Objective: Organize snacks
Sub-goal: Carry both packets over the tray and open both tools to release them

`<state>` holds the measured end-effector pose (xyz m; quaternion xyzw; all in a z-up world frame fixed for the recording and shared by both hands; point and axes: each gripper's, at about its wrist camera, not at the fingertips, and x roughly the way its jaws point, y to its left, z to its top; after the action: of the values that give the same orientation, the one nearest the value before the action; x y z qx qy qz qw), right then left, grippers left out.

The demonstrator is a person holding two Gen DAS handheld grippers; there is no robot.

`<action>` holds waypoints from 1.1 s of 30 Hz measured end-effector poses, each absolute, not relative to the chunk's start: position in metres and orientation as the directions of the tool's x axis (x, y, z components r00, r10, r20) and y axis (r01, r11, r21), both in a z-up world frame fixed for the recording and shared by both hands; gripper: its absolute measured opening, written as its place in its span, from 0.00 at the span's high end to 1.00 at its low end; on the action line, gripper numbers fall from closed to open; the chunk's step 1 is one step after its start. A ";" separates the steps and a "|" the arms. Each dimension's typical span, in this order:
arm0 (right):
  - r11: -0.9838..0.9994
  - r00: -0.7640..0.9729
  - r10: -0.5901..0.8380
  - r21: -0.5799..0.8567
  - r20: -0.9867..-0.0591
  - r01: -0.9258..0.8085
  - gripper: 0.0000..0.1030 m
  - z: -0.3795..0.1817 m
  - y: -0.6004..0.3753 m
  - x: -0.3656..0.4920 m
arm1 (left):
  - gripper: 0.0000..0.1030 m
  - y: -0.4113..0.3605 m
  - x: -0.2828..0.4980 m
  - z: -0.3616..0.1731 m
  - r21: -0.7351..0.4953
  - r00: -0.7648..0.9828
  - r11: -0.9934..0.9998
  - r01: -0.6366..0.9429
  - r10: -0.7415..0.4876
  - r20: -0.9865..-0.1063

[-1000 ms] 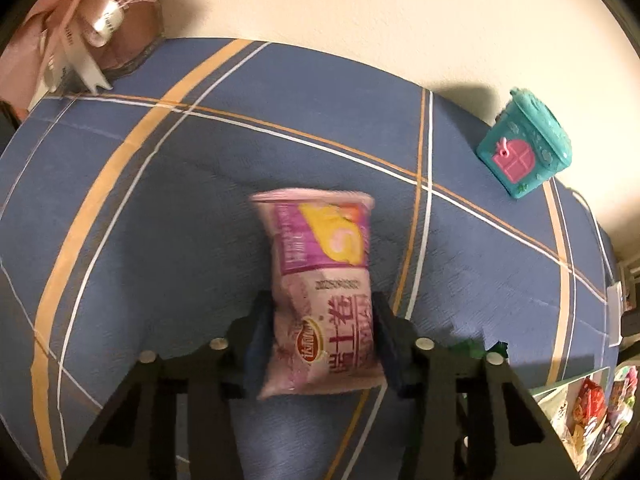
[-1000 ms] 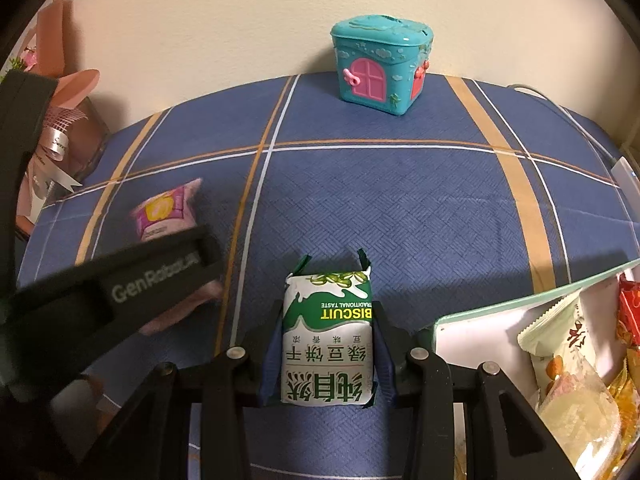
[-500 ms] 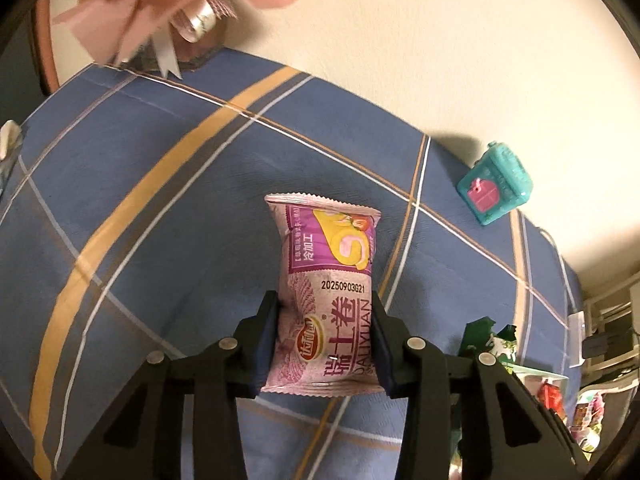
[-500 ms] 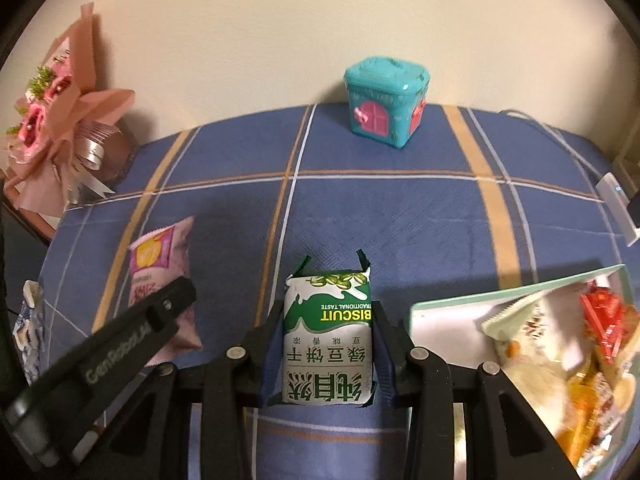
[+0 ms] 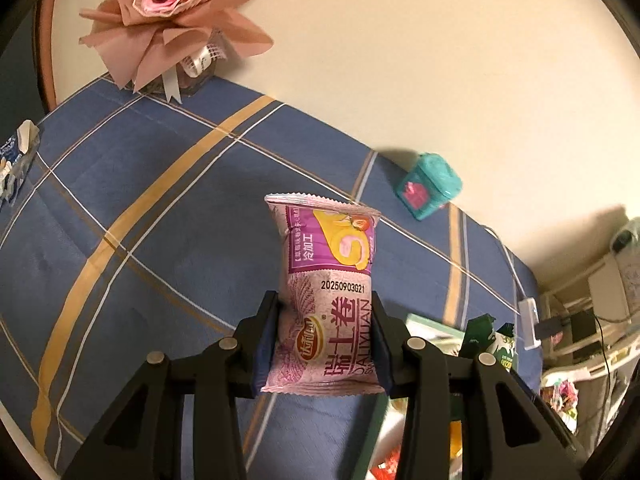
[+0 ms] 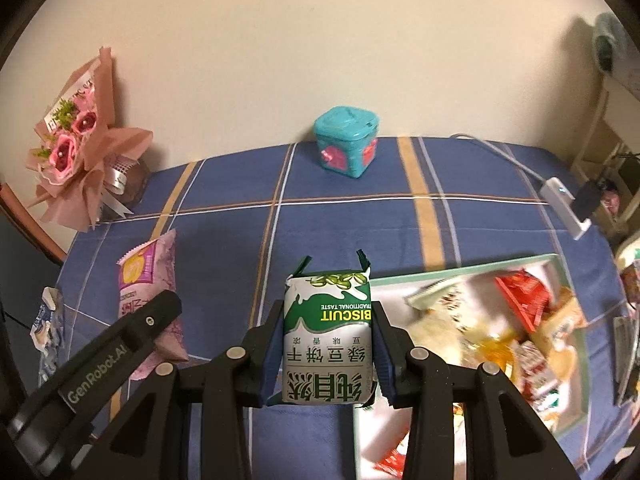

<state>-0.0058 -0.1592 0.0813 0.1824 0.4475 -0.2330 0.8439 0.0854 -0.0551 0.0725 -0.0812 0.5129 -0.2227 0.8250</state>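
Both grippers were loaded. The left gripper (image 5: 324, 344) was clamped on a pink-and-purple foil snack pouch with a yellow roll-cake picture (image 5: 328, 300), its blue pads pressing the pouch's two long edges near the bottom seal. The pouch's long axis ran straight out along the fingers, crimped top edge pointing away. The right gripper (image 6: 326, 356) was clamped the same way on a green-and-white biscuit packet printed "BISCUIT" (image 6: 328, 336), long axis also along the fingers, twisted corners at the far end.

Both packs hung clear above the blue plaid tablecloth with tan and white stripes (image 6: 340, 224); neither touched it.

Presumed destination: the shallow white tray with a pale green rim (image 6: 576, 304), already holding a heap of mixed wrappers in red, orange and cream. In the right wrist view it lay just right of the biscuit packet and slightly below it, near edge running under that gripper's right finger. In the left wrist view the tray's corner (image 5: 436, 326) showed only past the right finger, beyond the pouch.

Judgement: the right hand was nearer the tray, with a short sideways carry. The left hand had farther to cross and would probably have to pass or wait for the right gripper.

Unrelated: teal house-shaped tin (image 6: 346, 146), pink bouquet (image 6: 76, 152).
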 end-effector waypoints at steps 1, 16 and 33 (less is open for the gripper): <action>0.823 0.491 -0.235 0.097 -0.839 0.560 0.59 0.084 -0.159 -0.011 | 0.58 -0.055 0.078 0.076 -0.359 0.376 0.884 0.300 -0.455 -0.807; 0.780 0.439 -0.282 0.063 -0.853 0.623 0.59 0.087 -0.166 -0.098 | 0.58 -0.059 0.004 0.071 -0.380 0.290 0.833 0.401 -0.509 -0.810; 0.555 0.310 -0.312 0.092 -0.898 0.827 0.59 0.061 -0.261 -0.180 | 0.58 -0.136 -0.054 0.048 -0.371 0.093 0.703 0.607 -0.527 -0.845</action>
<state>-0.1804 -0.2610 0.0614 0.2851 0.4516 -0.3759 0.7573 -0.0544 -0.1358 0.0475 0.0364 0.5535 -0.3839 0.7382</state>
